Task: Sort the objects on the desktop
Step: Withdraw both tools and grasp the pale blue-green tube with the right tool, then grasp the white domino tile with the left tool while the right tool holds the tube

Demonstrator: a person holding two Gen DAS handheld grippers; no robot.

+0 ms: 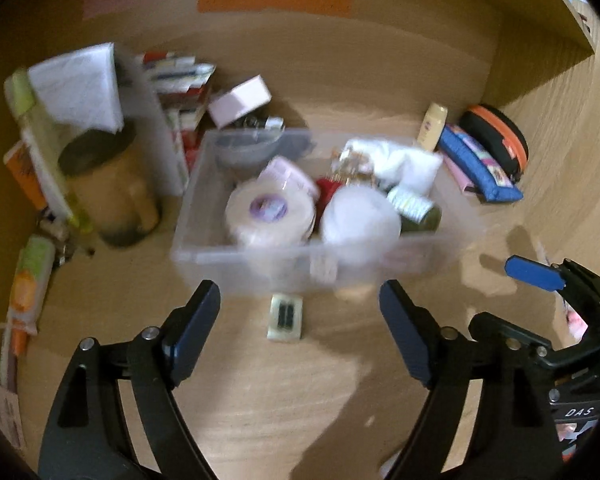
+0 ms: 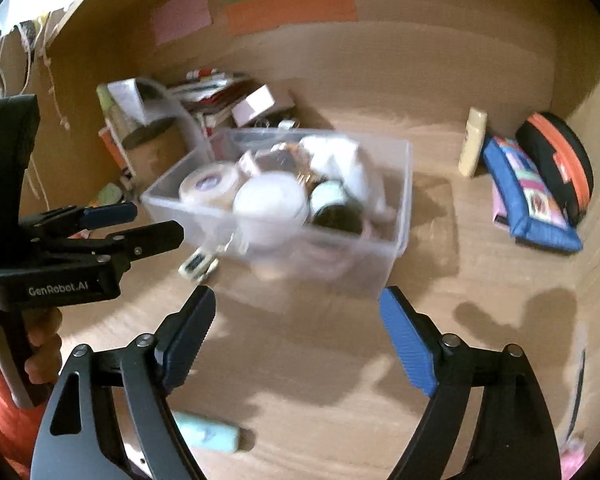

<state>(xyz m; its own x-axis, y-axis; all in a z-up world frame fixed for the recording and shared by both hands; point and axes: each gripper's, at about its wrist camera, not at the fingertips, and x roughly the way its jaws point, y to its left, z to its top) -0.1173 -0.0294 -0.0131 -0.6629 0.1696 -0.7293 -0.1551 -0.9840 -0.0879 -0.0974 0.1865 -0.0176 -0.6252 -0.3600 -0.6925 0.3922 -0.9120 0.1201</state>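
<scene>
Both my tongs hang over the wooden bench (image 1: 292, 400) with their blue pads spread wide and nothing between them: my left tongs (image 1: 300, 320) point at the near wall of the clear plastic bin (image 1: 204, 184), and my right tongs (image 2: 298, 328) face the same bin from its right-hand corner. The bin sits mid-bench and holds a roll of white tape (image 1: 270, 210), a white round lid or cup (image 1: 360, 216), a dark green jar (image 1: 418, 210) and some crumpled white stuff behind them; motion blur keeps me from naming more. Just in front of the bin, on the bare wood between my left pads, lies a small pale card with two black marks (image 1: 285, 317), near the bin wall but apart from it. To the right, well clear of the bin, stand a cream bottle (image 2: 474, 142), a blue pouch (image 2: 528, 196) and a black-and-orange case (image 2: 556, 164) leaning together. A pale blue tube (image 2: 208, 434) lies close beneath my right tongs.
</scene>
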